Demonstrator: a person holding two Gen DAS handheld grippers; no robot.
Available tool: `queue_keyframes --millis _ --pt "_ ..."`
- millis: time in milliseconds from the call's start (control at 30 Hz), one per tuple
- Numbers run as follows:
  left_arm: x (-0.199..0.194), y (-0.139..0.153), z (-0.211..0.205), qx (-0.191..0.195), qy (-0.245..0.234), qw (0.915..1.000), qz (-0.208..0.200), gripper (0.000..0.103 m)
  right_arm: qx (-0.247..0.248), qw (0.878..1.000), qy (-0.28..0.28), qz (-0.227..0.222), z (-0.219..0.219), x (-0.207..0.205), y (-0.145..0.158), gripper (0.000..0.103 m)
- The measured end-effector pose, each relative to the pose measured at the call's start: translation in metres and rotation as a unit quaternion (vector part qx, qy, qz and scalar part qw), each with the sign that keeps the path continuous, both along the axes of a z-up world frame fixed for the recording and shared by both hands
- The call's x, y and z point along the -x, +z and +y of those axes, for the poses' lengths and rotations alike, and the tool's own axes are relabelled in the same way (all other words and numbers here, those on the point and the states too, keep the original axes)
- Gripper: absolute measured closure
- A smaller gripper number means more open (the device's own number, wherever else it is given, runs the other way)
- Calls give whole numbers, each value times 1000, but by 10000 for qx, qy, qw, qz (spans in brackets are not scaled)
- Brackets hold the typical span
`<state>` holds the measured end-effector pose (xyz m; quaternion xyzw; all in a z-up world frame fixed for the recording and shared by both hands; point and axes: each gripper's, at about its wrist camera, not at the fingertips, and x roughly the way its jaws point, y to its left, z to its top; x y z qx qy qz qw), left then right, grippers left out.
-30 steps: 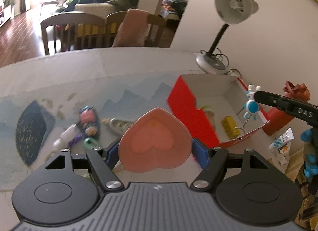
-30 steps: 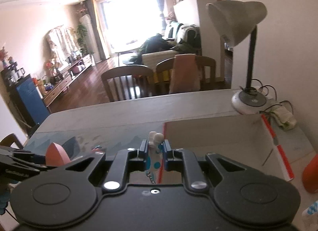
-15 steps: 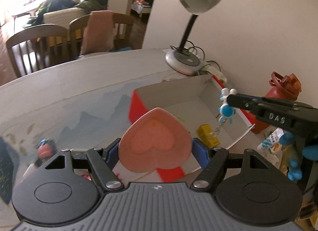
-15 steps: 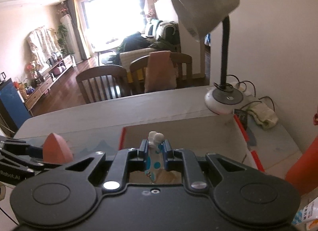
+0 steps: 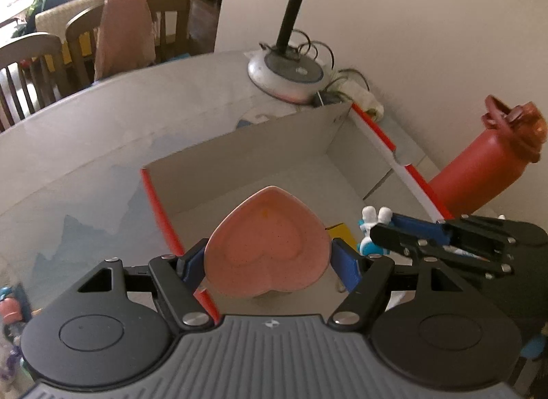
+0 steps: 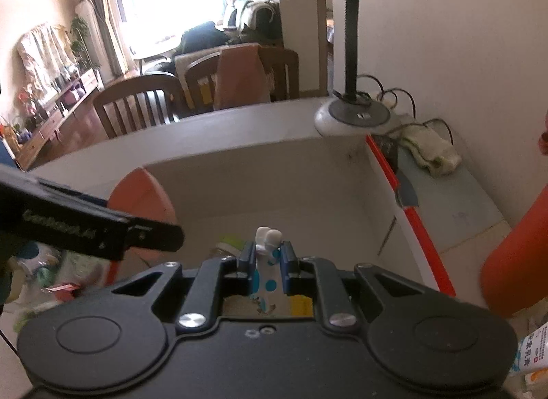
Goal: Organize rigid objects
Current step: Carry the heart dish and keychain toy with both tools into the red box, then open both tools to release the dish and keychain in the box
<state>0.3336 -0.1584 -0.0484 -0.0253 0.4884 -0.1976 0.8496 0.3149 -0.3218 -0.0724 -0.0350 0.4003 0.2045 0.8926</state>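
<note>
My left gripper (image 5: pixel 269 263) is shut on a pink heart-shaped dish (image 5: pixel 267 248) and holds it over the near left corner of an open cardboard box (image 5: pixel 246 155) with red edges. My right gripper (image 6: pixel 268 256) is shut on a small white-and-blue toy figure (image 6: pixel 267 239) and holds it above the box floor (image 6: pixel 308 200). In the left wrist view the right gripper (image 5: pixel 376 234) reaches in from the right with the toy (image 5: pixel 371 219), close to the dish. A yellow block (image 5: pixel 340 231) lies in the box.
A desk lamp base (image 5: pixel 286 73) with cables stands behind the box. A red water bottle (image 5: pixel 479 172) stands to the box's right. A folded cloth (image 6: pixel 431 152) lies by the wall. Small toys (image 5: pixel 10 310) lie at the table's left. Chairs (image 6: pixel 137 104) stand beyond the table.
Both grippers have moved forward and right over the box, each still holding its object. The box now fills both views and the two grippers are closer together.
</note>
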Motion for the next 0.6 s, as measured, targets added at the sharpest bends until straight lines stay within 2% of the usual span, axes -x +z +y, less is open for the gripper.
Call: queue_keyframes --millis 367,600 --pt "-33 -45 -31 -214 -22 9991 372 28 286 9979 383 445 8 -6 -33 90" --pt "-40 -49 -36 -525 -75 9982 271 28 498 9959 565 509 20 0 -45 89"
